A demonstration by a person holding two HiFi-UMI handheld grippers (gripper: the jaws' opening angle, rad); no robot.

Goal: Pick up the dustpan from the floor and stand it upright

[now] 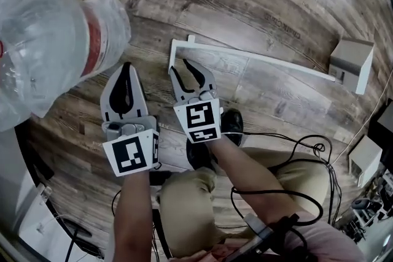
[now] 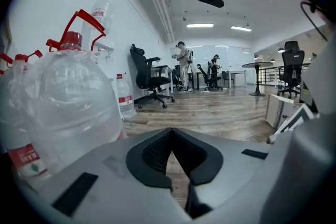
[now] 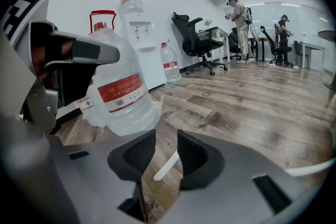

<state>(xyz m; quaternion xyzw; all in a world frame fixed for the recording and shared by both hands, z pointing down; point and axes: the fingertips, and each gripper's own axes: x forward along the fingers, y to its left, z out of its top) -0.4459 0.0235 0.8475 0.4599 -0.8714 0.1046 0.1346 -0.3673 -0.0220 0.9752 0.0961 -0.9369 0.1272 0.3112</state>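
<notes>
Wood-plank office floor, both forearms reaching down side by side: left gripper point(image 1: 127, 65), grey plastic with ribbed black pads, clenched on nothing beside large clear red-capped water bottles point(image 1: 43, 27); right gripper point(image 1: 182, 70) released, jaws apart at the thin white handle end of the flat-lying dustpan point(image 1: 258, 58).
</notes>
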